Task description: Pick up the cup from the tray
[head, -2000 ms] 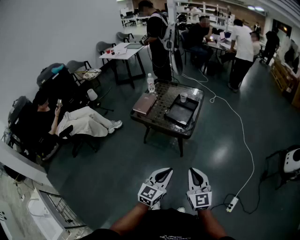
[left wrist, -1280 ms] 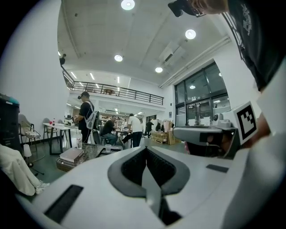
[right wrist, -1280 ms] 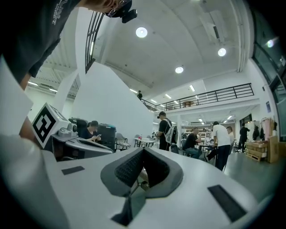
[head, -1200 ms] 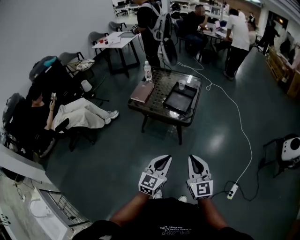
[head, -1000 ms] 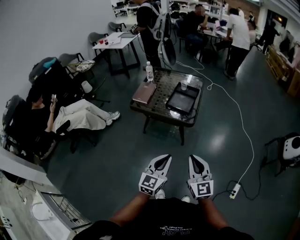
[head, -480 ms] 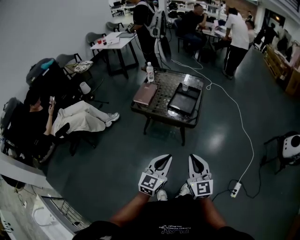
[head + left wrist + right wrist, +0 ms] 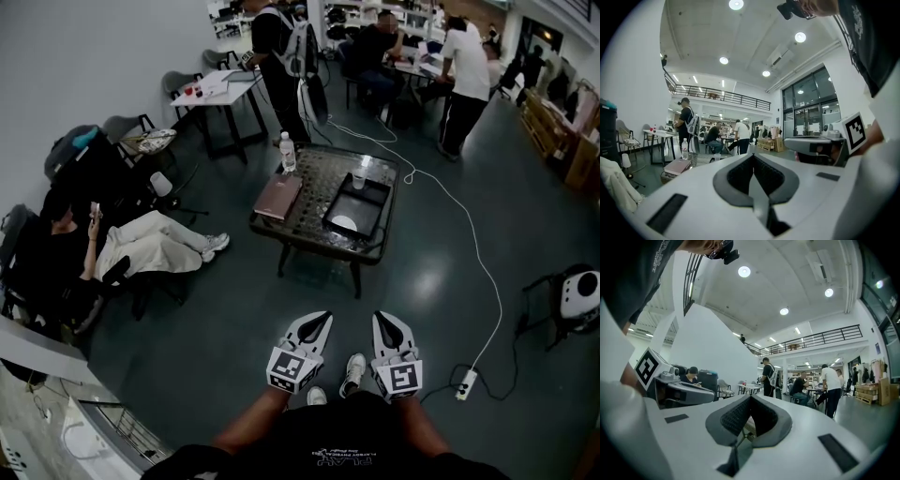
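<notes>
- My left gripper (image 7: 324, 317) and right gripper (image 7: 379, 316) have their jaws pressed together on nothing. I carry them low and side by side near my body, since the table (image 7: 309, 178) is well ahead.
- The cup (image 7: 359, 181) stands at the far end of the tray (image 7: 380, 208), on the table's right half.
- It looks upright, with its long axis vertical and its mouth up.

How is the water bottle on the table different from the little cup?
The bottle is taller and slimmer; the cup is short. The bottle stands on the bare table by the book; the cup stands at the far end of the tray. Both stand upright and look pale.
</notes>
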Motion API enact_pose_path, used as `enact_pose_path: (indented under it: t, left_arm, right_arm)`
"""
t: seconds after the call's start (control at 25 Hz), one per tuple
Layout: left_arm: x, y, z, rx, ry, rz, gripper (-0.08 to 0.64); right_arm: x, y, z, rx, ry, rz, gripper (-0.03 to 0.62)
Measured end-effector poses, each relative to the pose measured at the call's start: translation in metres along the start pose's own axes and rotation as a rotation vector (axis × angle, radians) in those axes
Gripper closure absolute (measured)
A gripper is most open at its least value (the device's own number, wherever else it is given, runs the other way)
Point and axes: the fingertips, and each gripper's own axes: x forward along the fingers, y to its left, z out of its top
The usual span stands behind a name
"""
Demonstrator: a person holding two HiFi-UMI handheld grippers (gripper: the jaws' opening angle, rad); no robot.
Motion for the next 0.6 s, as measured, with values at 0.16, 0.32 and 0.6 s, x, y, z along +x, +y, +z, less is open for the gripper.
enact_pose_path:
  t: [0.16,0.32,0.6]
  left_arm:
    - [0.018,0.016,0.007,-0.006,-0.001,0.038,0.551]
    - [0.043,0.020,0.003,-0.011,0.008,0.047,0.551]
    - [0.082,0.027,0.008,-0.023,0.014,0.059,0.551]
  right_arm:
    - [0.010,-0.018,0.001,-0.009,0.000,0.013,0.584]
    - [0.023,-0.036,-0.008,0.002,0.001,0.030,0.584]
    - [0.053,-0.069,-0.013,0.038,-0.013,0.042,0.584]
